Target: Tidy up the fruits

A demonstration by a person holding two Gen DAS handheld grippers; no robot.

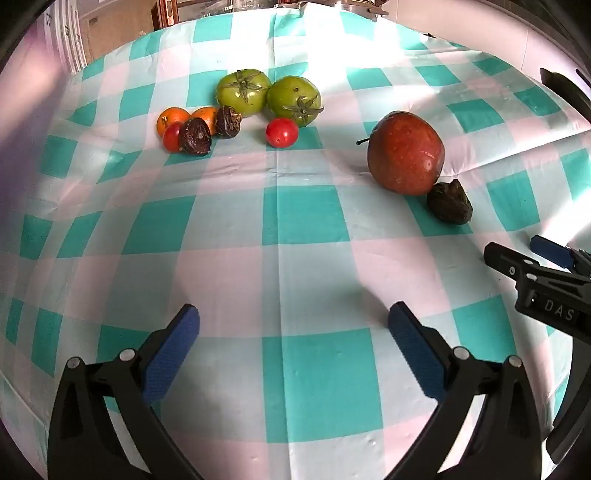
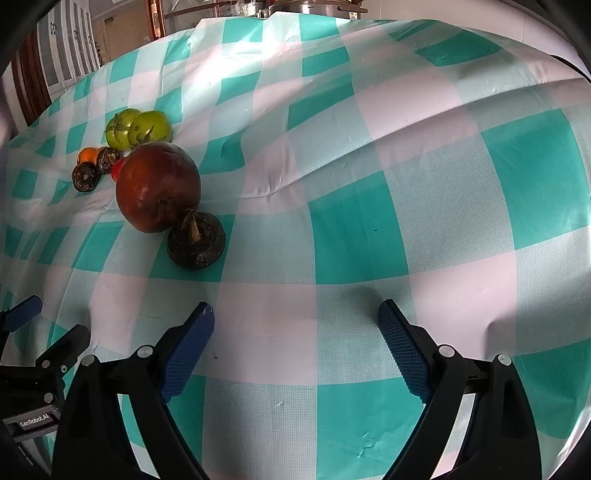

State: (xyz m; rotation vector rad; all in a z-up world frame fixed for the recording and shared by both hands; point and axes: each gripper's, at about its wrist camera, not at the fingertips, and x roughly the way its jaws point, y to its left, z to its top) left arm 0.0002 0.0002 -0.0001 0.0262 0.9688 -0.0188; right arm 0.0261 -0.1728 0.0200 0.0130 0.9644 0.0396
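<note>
Both tongs, left tongs (image 1: pixel 293 325) and right tongs (image 2: pixel 295 325), hang wide open and empty near the red apple (image 1: pixel 405 153), so sorting hasn't started; next, grab one fruit.

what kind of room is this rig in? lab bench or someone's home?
Most likely a home dining room or kitchen, not a lab. Fruit such as the red apple lies on a checked tablecloth, white panelled cabinet doors stand at the back, and a metal pot sits at the table's far edge.

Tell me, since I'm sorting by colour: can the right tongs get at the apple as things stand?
Probably yes. The right tongs stand open over bare cloth; only the dark fruit touching the apple crowds its near side.
</note>
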